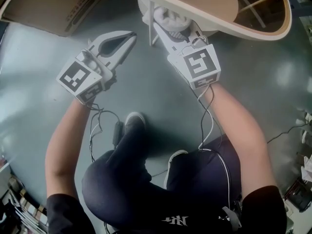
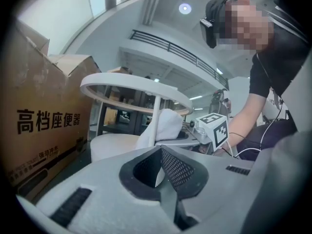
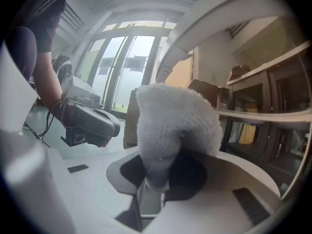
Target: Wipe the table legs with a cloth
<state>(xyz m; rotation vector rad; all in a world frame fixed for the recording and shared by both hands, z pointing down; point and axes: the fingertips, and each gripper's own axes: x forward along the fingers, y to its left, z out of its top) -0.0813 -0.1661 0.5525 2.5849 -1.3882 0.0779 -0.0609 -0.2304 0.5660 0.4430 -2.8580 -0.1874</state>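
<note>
Storeroom-like hall: cardboard box (image 2: 44, 116), shelves (image 3: 263, 113), balcony railing (image 2: 180, 50), tall windows (image 3: 122, 72).

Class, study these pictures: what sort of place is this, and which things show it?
Probably a tall indoor hall used as a workshop or storeroom: bare grey-green floor, a large printed brown cardboard carton, an upper balcony with dark railing, tall windows.

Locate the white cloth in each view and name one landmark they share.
Head view: white cloth top centre, at the right gripper tips, under the table rim.
Left gripper view: cloth centre, beside the thin table leg.
Right gripper view: cloth centre, clamped between the jaws.
Shared landmark: the round table rim.
</note>
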